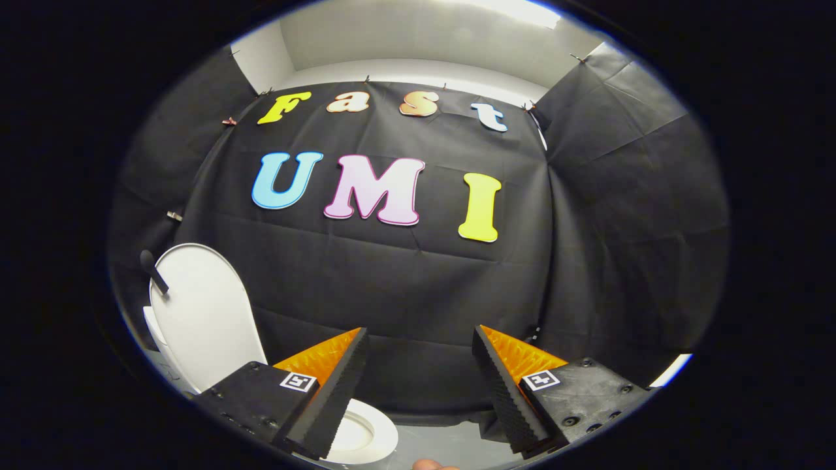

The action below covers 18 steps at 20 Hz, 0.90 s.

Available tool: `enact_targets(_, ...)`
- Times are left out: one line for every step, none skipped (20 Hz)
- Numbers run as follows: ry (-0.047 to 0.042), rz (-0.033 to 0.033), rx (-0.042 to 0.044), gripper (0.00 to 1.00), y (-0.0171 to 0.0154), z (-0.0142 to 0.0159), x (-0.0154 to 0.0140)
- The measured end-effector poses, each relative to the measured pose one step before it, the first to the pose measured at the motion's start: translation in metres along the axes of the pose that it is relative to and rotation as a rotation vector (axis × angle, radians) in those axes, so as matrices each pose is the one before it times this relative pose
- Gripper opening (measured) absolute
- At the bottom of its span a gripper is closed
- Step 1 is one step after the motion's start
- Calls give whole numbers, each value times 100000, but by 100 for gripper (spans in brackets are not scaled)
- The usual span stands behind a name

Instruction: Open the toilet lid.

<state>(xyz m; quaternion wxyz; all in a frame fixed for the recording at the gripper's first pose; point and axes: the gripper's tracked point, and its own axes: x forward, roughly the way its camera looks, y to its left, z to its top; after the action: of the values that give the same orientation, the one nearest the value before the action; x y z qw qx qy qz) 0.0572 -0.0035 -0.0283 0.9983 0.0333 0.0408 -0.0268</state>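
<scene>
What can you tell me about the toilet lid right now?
The toilet lid is a smooth white oval, plastic by its look. It stands raised, nearly upright, leaning back toward the black cloth wall above the white seat ring. A small dark handle sticks out near its top edge. The gripper fingers are open, apart from it.

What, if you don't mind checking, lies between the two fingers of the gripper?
In the gripper view the open gripper holds nothing; past the gap hangs the black cloth wall. The raised toilet lid stands off beyond the left finger.

Toilet on pale floor (lid upright)
</scene>
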Motion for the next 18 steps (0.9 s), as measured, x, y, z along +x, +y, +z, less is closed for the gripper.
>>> enact_targets(636,1144,372,99,425,-116,-195)
enact_targets(-728,591,208,99,219,276,-93)
enact_targets(-1288,426,-320,99,221,389,55)
enact_targets(-790,489,-901,98,286,186,86)
enact_targets(-628,631,-1255,98,219,-86,-162)
enact_targets(-199,803,-1371,98,266,-21,-90)
enact_targets(-363,1044,-939,98,409,34,-163)
enact_targets(-744,1121,-593,98,439,145,-96)
enact_targets(-577,930,-864,98,294,140,-79)
enact_targets(-290,1187,-1143,98,444,-104,18)
enact_targets(-416,1205,-1378,98,580,-14,37)
enact_targets(-582,681,-1141,98,341,57,-24)
enact_targets(-322,1079,-152,98,187,153,68)
enact_targets(-233,1335,882,99,406,25,-136)
enact_targets(-111,607,337,98,268,40,50)
enact_targets(-27,-59,-325,98,-40,-41,-21)
enact_targets(156,207,-254,99,-56,-82,-69)
enact_targets(381,-20,-59,98,-34,-208,25)
